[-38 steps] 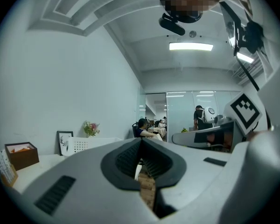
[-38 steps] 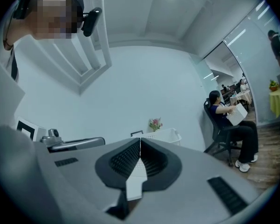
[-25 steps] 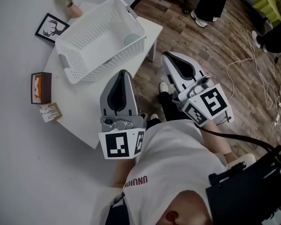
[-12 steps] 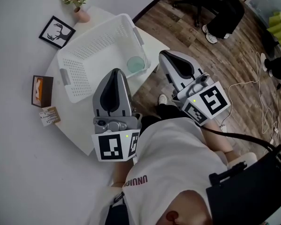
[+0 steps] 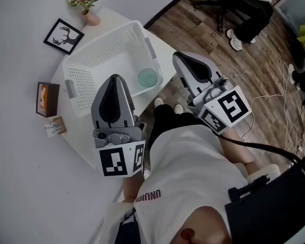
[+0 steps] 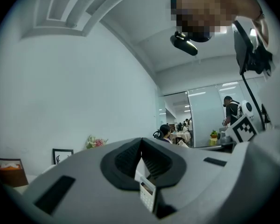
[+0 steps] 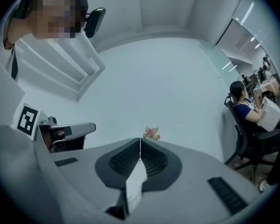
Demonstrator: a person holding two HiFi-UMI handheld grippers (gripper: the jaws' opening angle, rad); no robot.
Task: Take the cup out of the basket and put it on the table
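A pale green cup (image 5: 148,78) stands inside the white lattice basket (image 5: 86,75), in its near right corner. The basket rests on a small white table (image 5: 84,136). My left gripper (image 5: 113,79) hangs over the basket's near edge, to the left of the cup, jaws shut with nothing between them. My right gripper (image 5: 179,56) is held to the right of the basket, over the wooden floor, also shut and empty. In both gripper views the jaw tips (image 6: 141,139) (image 7: 140,139) meet and point at the wall, and the cup is out of sight.
On the table's far side stand a framed deer picture (image 5: 64,36), a flower vase (image 5: 89,15), a brown tissue box (image 5: 46,98) and a small card (image 5: 55,126). Seated people and office chairs (image 5: 229,4) fill the wooden floor at right. Cables (image 5: 274,100) trail there.
The head view has shifted, so the basket and cup sit nearer the frame's middle. My left gripper has moved up and left over the basket's near edge. The right gripper stays much the same.
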